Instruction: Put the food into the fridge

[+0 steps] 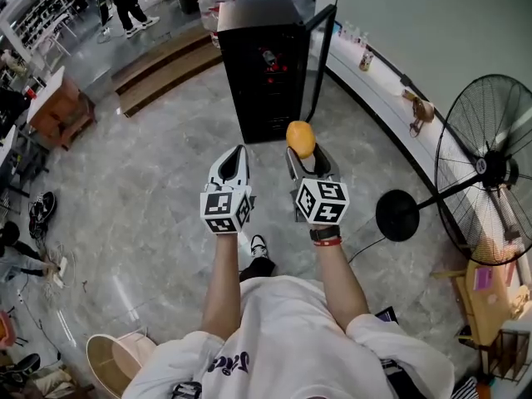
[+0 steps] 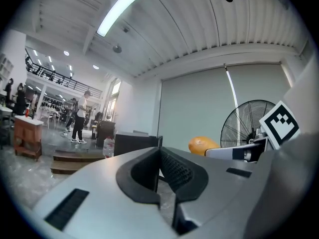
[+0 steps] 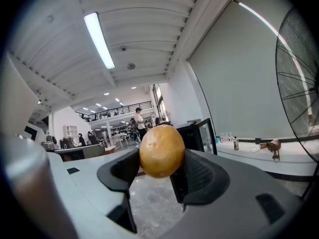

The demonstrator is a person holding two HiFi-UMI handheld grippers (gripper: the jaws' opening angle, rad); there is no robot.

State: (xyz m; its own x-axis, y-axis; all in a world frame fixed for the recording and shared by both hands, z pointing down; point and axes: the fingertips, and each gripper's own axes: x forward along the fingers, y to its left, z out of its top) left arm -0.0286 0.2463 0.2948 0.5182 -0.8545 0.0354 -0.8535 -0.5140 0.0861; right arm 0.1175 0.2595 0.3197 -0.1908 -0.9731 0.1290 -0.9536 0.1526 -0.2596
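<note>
A round orange-yellow fruit point(image 1: 301, 138) sits between the pads of my right gripper point(image 1: 302, 151), which is shut on it and held about level. In the right gripper view the fruit point(image 3: 161, 151) fills the gap between the dark pads. My left gripper point(image 1: 235, 155) is beside it on the left, its pads point(image 2: 172, 169) together with nothing between them. The black fridge point(image 1: 264, 65) stands on the floor ahead, its glass door point(image 1: 321, 52) swung open to the right. The fridge point(image 2: 134, 144) and the fruit point(image 2: 202, 144) also show in the left gripper view.
A big standing fan point(image 1: 490, 165) with a round black base point(image 1: 397, 214) stands at the right. A white ledge point(image 1: 374, 81) with bottles runs along the wall. Wooden steps point(image 1: 166, 69) lie left of the fridge. A tan bucket point(image 1: 116, 360) is behind me.
</note>
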